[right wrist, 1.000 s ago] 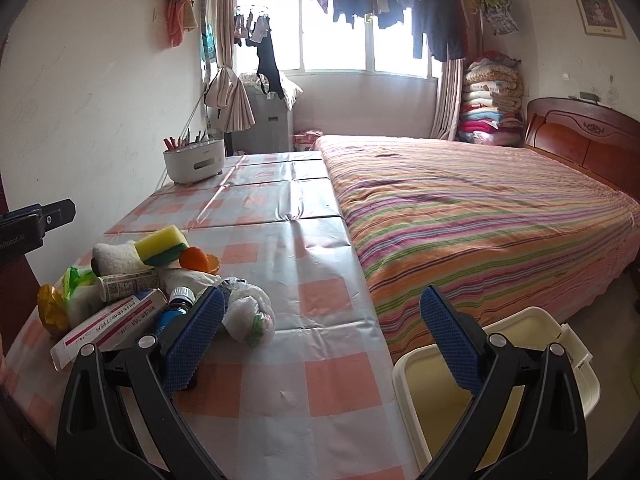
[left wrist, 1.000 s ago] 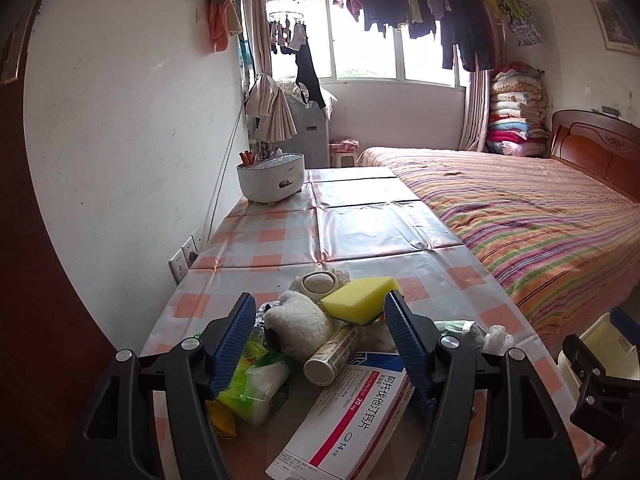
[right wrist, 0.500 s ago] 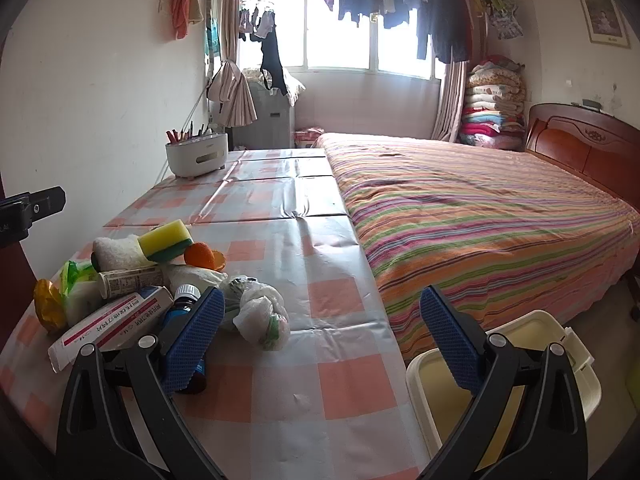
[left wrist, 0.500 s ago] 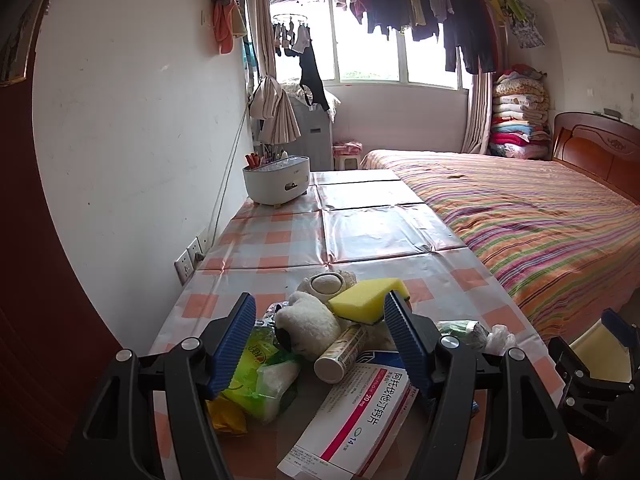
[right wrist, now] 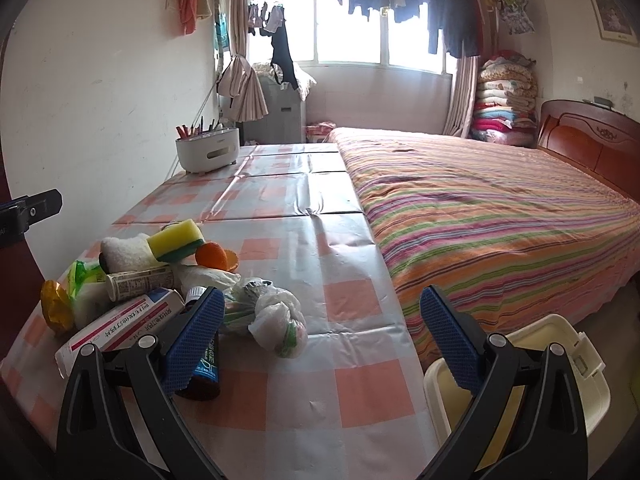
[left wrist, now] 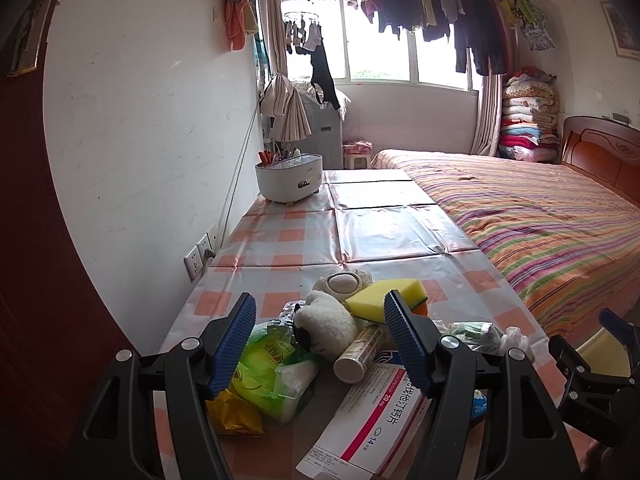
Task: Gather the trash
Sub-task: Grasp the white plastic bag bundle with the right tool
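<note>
The table cover [right wrist: 304, 216] is a glossy plastic sheet with orange and pale checks; it shines and keeps fold creases. At about 9 o'clock in the right wrist view, the sponge [right wrist: 176, 240] looks porous, yellow foam with a rough green layer under it. Beside it the plush toy [left wrist: 328, 324] is fluffy white cloth. The medicine box [left wrist: 376, 420] is smooth printed cardboard. The knotted bag [right wrist: 276, 320] is thin, crinkled, half-clear plastic. The bin [right wrist: 576, 364] at 4 o'clock is smooth cream plastic. The bed cover [right wrist: 480, 220] is matt striped cloth, and the headboard [right wrist: 588, 148] is polished reddish wood. Gripper pads [right wrist: 196, 336] are blue ribbed rubber on matt black plastic.
</note>
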`<state>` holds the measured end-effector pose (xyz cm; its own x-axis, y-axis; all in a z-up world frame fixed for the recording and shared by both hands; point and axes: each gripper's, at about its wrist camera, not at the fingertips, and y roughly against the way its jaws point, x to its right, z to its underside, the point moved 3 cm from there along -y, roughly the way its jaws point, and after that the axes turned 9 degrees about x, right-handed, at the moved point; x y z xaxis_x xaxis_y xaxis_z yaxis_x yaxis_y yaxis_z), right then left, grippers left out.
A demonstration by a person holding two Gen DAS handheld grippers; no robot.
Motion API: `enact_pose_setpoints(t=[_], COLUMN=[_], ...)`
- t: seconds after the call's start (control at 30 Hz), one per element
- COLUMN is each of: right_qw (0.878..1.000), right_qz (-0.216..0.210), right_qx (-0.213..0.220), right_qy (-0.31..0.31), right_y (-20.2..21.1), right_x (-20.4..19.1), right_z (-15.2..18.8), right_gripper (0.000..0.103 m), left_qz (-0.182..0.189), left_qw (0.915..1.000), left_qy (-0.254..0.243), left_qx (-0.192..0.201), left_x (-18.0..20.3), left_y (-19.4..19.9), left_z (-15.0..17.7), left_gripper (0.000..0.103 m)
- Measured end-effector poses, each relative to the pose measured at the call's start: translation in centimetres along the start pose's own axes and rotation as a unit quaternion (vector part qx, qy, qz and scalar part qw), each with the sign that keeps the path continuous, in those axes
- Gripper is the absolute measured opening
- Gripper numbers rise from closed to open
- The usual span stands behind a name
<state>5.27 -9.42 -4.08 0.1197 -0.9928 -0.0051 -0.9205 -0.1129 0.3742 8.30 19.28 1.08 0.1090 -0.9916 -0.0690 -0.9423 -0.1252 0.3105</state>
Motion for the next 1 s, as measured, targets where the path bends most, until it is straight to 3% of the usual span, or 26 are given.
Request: enact_pose_setpoints(t=[0.13, 0.27, 0.43, 0.63, 0.73, 0.77, 1.0], right_qw=[0.999, 0.995, 0.989, 0.977, 0.972, 0.971, 0.979], right_qz=[-0.030, -0.059, -0.059, -0.102, -0.122, -0.132, -0.128], right_qx=[-0.030, -0.084, -0.128, -0.183, -0.201, -0.201, -0.159], right_qy=[0.027, 0.013, 0.041, 0.028, 0.020, 0.008, 0.001], right_y=[-2.6, -5.5, -8.3, -11.3, -12.0, -11.9, -10.2], right_x=[-1.5, -1.7, -2.0, -2.2, -2.4, -2.4, -2.4], right_z=[-0.5, 0.2, 0.9, 1.9, 2.5, 2.4, 1.1], right_gripper=[0.097, 0.097, 0.096, 0.070, 0.054, 0.044, 0.039], left_qz=[-0.006, -0.016, -0.032, -0.054, -0.063, -0.066, -0.077], left_qw=[0.9999, 0.9997, 0.9992, 0.9976, 0.9962, 0.9956, 0.9924], left_qy=[0.009, 0.014, 0.025, 0.043, 0.056, 0.062, 0.084], left_qx=[0.003, 0.007, 0.003, -0.010, -0.021, -0.025, -0.046], left_x=[-1.1, -2.4, -4.6, -8.1, -9.9, -10.6, -13.2], left_y=[0.2, 0.3, 0.1, -0.5, -0.7, -0.8, -1.2], left_z=[-0.3, -0.5, -0.4, 0.2, 0.6, 0.8, 2.1], left_gripper=[0.065, 0.065, 0.065, 0.065, 0.065, 0.065, 0.065])
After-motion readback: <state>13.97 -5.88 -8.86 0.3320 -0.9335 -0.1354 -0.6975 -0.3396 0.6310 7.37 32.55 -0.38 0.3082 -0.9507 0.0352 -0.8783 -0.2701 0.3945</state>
